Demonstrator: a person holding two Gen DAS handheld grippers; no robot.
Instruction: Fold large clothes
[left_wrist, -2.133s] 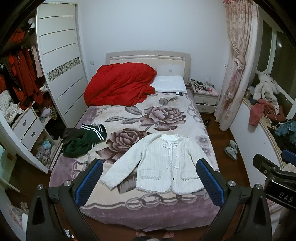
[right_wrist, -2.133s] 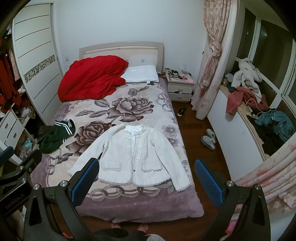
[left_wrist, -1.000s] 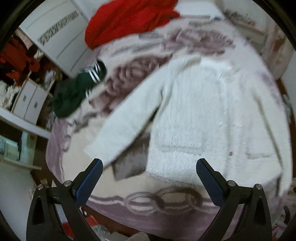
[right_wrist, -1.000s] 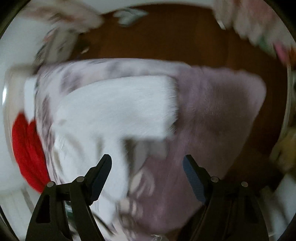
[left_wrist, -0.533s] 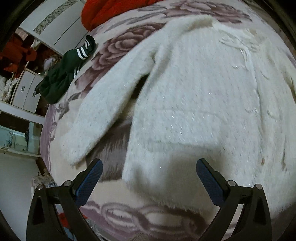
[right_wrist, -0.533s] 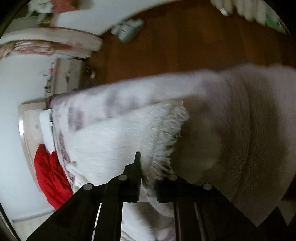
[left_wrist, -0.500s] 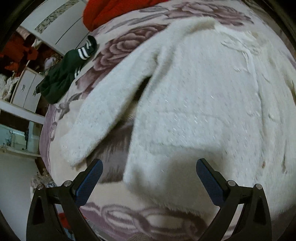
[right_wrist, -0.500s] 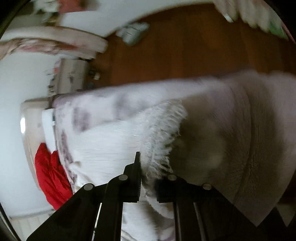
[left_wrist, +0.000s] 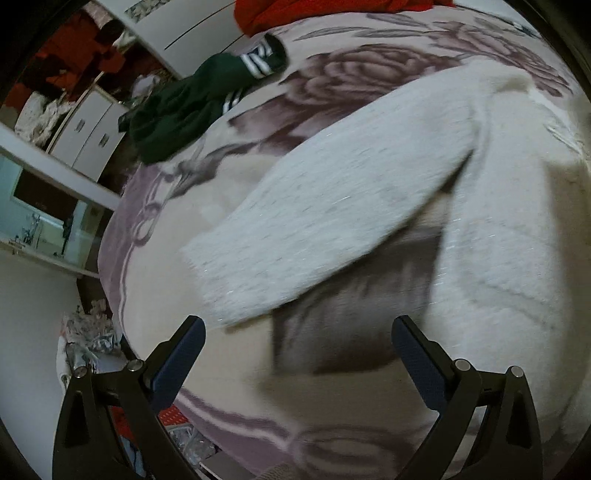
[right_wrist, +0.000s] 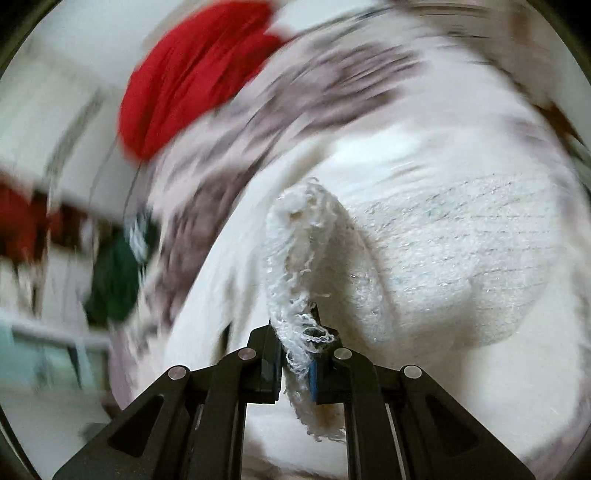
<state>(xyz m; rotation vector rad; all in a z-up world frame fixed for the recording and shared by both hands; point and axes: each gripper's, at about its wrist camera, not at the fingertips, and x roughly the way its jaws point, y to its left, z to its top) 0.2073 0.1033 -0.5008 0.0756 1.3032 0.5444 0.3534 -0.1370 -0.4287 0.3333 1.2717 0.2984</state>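
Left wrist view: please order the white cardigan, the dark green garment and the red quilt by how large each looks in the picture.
1. white cardigan, by far the largest, and nearest the camera
2. dark green garment
3. red quilt, smallest, but cut off by the frame edge, so its rank is unsure

Bare blanket (left_wrist: 332, 354) lies between my left gripper's (left_wrist: 295, 354) spread fingers; the white sleeve (left_wrist: 325, 221) just ahead.

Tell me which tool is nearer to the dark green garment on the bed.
Left. The left tool hangs open above the blanket by the white cardigan's sleeve, the green garment beyond. The right tool grips the cardigan's fringed cuff, farther off.
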